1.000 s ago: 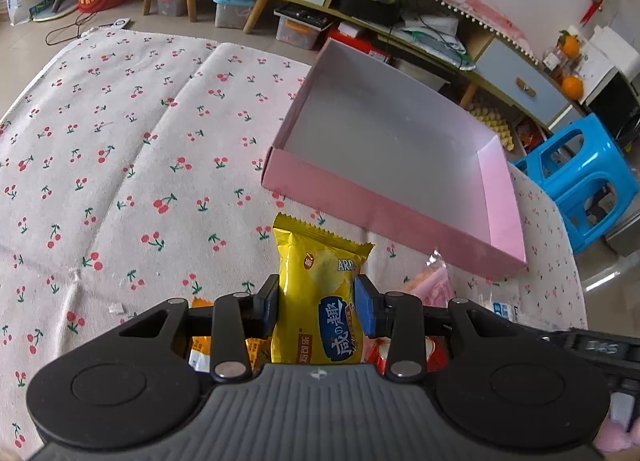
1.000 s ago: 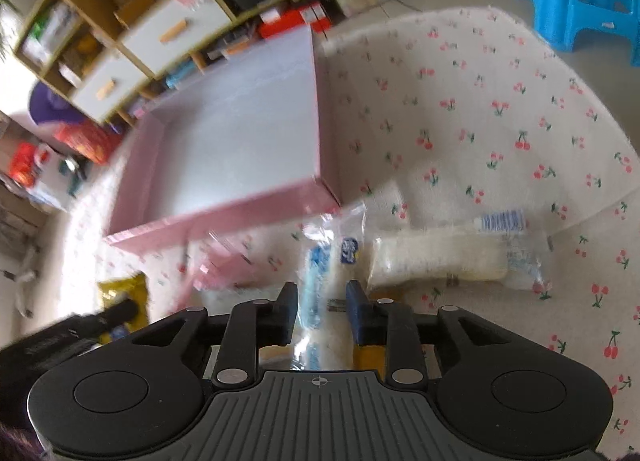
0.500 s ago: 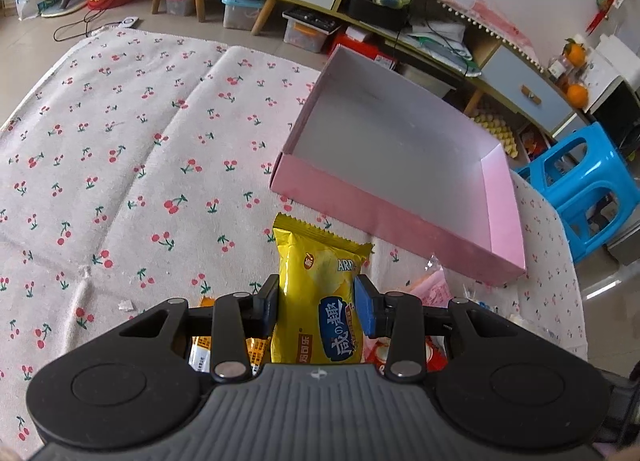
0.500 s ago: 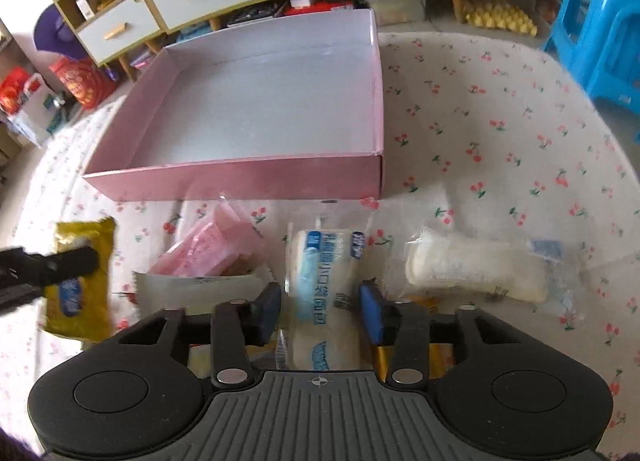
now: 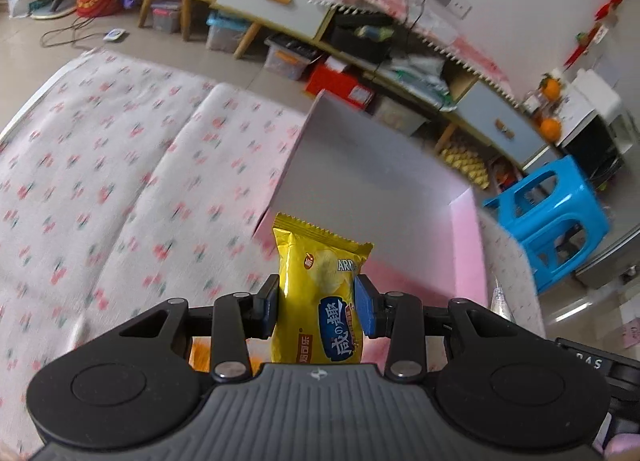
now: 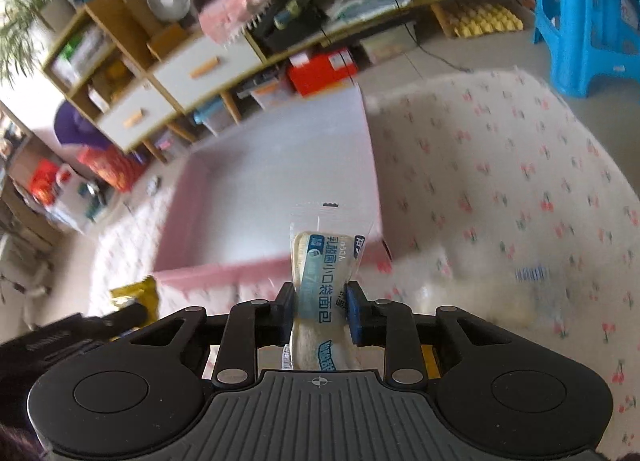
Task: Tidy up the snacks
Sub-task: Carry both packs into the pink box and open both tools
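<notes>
Left gripper [image 5: 316, 301] clamped a shiny yellow chip packet [image 5: 320, 297], right gripper [image 6: 319, 311] pinched a clear-wrapped white bread roll [image 6: 320, 285], both hovered before a shallow pink cardboard box [image 6: 280, 181].

Yellow snack packet [image 5: 320, 297] — apparently above pink box [image 5: 466, 245]

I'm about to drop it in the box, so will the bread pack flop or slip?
Likely soft: the right gripper pinches the bread pack narrow. Its clear film looks slick, so it may slide. Probably light.
</notes>
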Available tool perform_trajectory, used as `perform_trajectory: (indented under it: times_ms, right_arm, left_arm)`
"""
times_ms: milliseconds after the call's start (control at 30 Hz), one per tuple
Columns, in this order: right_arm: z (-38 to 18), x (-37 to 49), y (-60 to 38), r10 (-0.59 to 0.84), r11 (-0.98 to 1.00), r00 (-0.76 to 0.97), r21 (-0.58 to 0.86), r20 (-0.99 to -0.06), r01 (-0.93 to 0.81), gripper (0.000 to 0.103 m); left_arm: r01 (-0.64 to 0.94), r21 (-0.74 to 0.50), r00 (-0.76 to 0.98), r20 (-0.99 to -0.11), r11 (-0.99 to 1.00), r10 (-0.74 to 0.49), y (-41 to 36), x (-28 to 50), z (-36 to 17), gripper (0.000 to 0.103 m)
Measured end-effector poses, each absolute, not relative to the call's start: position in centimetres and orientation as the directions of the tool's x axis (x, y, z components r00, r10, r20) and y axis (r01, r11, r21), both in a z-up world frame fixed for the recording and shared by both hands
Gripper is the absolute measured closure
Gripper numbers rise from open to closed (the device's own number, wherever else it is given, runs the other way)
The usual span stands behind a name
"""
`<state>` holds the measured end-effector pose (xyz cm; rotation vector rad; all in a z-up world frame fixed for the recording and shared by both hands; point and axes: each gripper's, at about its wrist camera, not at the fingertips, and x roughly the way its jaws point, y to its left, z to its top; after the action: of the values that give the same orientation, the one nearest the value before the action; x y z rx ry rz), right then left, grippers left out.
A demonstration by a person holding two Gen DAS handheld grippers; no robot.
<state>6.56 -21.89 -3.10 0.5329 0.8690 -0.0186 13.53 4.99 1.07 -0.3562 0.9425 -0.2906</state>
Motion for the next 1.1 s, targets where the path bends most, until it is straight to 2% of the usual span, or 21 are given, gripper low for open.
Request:
perform_trajectory:
  times_ms: [200, 400, 600, 800, 1100]
  right_arm:
    - [-1.9, 10.6, -22.5, 0.211, 0.873, 0.72, 0.459, -0.661, 0.166, 0.077]
    - [-4.7, 14.3, -23.4, 0.182, 0.891, 0.76, 0.432, -0.623, 0.141, 0.077]
    - [-7.9, 16.2, -23.4, 0.155, 0.917, 0.744, 0.375, -0.651, 0.137, 0.077]
    - [-8.3, 16.1, -21.8, 0.156, 0.948, 0.729, 0.307, -0.667, 0.078, 0.077]
    - [-8.1, 15.6, -20.7, 0.145, 0.97, 0.66, 0.239, -0.737, 0.053, 0.077]
  left_arm:
    - [0.219, -0.375, 0.605, -0.672, 0.901, -0.427, 2.4, 17.4, 1.7, 0.067]
    - [0.335, -0.289, 0.647, -0.622, 0.897, -0.441, 0.2, 20.2, -0.5, 0.067]
    - [0.364, -0.184, 0.638, -0.665, 0.913, -0.388, 0.3, 20.0, -2.8, 0.067]
    - [0.4, -0.14, 0.622, -0.684, 0.906, -0.381, 0.2, 18.0, -2.3, 0.067]
    - [0.329, -0.22, 0.555, -0.741, 0.918, -0.377, 0.9, 17.8, -2.4, 0.07]
